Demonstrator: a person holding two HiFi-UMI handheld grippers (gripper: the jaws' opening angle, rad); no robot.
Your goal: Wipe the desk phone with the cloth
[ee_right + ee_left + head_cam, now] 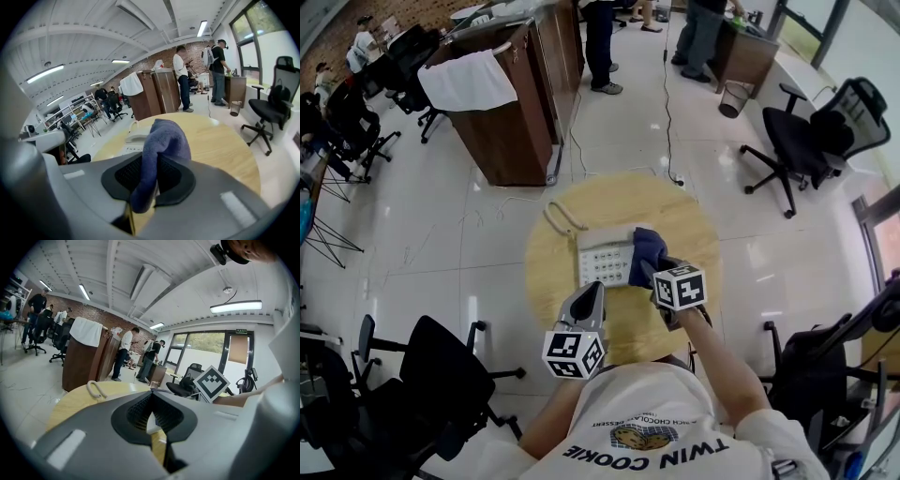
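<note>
A white desk phone [602,258] lies on the round wooden table [694,225], its handset [138,136] at the far side and its coiled cord [561,217] trailing left. My right gripper [653,274] is shut on a blue cloth [645,248], which hangs over the phone's right edge; in the right gripper view the cloth [161,145] bulges up from between the jaws. My left gripper [592,298] hovers just in front of the phone, shut with nothing between its jaws [151,416].
A brown wooden counter [511,103] with a white towel [469,80] draped on it stands beyond the table. Black office chairs [811,141] ring the table, one [441,375] close at the near left. Several people stand at the far side of the room.
</note>
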